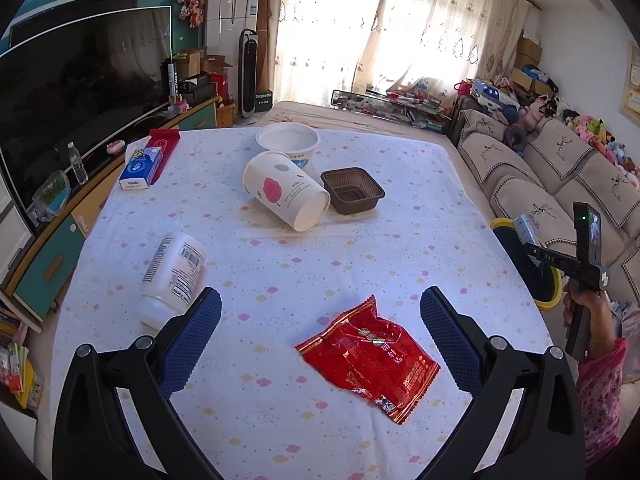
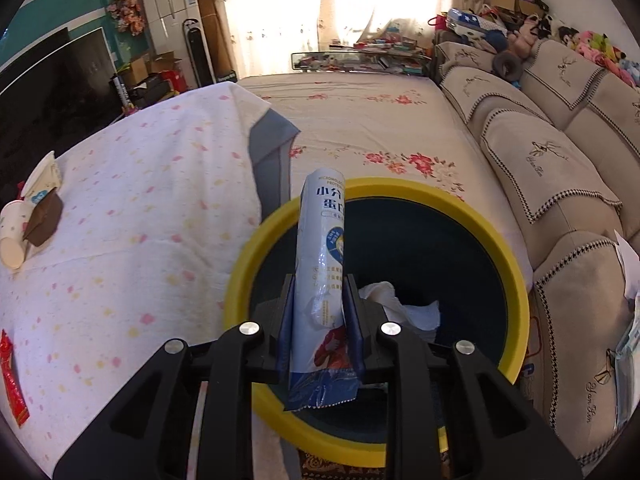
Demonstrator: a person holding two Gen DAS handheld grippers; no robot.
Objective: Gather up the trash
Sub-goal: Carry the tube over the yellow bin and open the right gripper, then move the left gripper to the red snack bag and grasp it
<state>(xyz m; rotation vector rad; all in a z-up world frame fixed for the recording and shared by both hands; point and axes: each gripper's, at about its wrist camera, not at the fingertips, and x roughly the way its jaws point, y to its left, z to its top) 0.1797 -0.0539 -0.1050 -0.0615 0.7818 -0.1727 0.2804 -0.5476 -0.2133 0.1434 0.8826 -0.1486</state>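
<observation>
Counter (image 1: 280,420) under spotted cloth, centre frame: red wrapper (image 1: 370,358), cups, white bottle (image 1: 172,276). Left hand-held gripper (image 1: 320,336) spread wide; right hand-held gripper (image 2: 320,312) clamped on blue sachet (image 2: 320,264) over yellow-rimmed bin (image 2: 516,280). Sofa (image 1: 560,184) right.

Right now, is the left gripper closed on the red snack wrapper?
No: the left gripper is open above the red snack wrapper, which lies flat on the tablecloth.
</observation>
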